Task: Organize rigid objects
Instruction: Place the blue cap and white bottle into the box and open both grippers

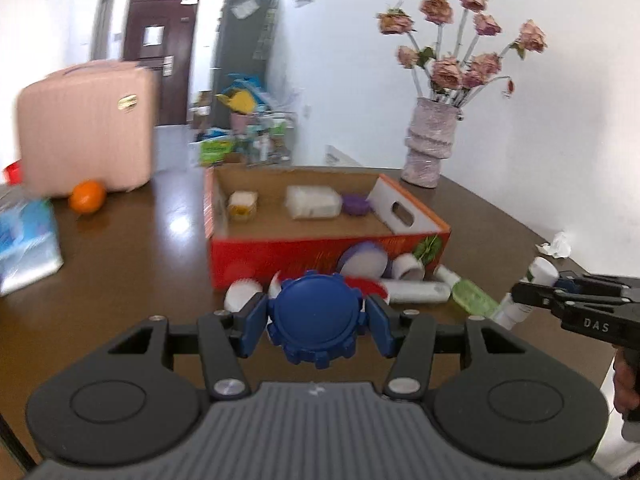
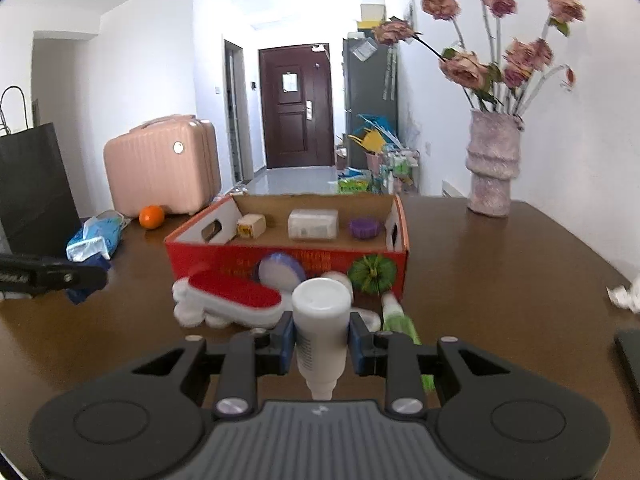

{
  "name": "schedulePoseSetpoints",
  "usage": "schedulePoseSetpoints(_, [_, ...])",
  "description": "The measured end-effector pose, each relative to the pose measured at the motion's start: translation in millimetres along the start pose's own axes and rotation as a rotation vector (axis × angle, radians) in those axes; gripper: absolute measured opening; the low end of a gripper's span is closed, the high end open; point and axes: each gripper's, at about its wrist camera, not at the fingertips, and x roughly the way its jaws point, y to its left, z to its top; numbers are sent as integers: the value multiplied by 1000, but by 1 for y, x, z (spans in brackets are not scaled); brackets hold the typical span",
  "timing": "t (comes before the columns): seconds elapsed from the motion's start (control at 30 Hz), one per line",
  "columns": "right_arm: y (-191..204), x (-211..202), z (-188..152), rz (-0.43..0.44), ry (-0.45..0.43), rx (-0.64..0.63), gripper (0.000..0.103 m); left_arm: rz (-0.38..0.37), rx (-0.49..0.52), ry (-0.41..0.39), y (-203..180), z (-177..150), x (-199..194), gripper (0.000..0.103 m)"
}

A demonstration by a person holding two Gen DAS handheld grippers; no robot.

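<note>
Two things are held above the table (image 2: 500, 280): a blue lid (image 1: 316, 316) is clamped in the left gripper (image 1: 316, 322), and a white bottle (image 2: 320, 328) is clamped in the right gripper (image 2: 322, 342), near the red box (image 2: 288, 256).

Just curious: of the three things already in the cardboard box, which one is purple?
The small round purple container, at the right end of the row in the right wrist view. The clear plastic box sits mid-row; the yellowish carton is at the left.
</note>
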Motion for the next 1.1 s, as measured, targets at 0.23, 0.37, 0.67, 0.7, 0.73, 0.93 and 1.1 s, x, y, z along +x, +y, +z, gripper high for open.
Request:
schedulePoseSetpoints(0.23, [-31,75,63,89,35,26,26,19,-24,74,31,76,101,54])
schedulePoseSetpoints(0.37, [-52,137,101,87,129,16,26,73,-19,130,47,100,160,54])
schedulePoseSetpoints(0.67, [-59,280,130,-11,402,-99,26,166,6,262,77,110,259,55])
schedulePoseSetpoints(0.7, [-56,293,128,-40,418,-132,26,168,19,273,77,111,265,55])
schedulePoseSetpoints(0.73, [-52,306,126,-68,431,-160,26,182,33,285,75,113,271,55])
schedulePoseSetpoints(0.93, [-35,345,115,-168,430,-307,33,169,47,263,73,113,277,72])
schedulePoseSetpoints(1.1, [-36,338,121,-122,412,-252,50,162,38,250,72,113,269,79])
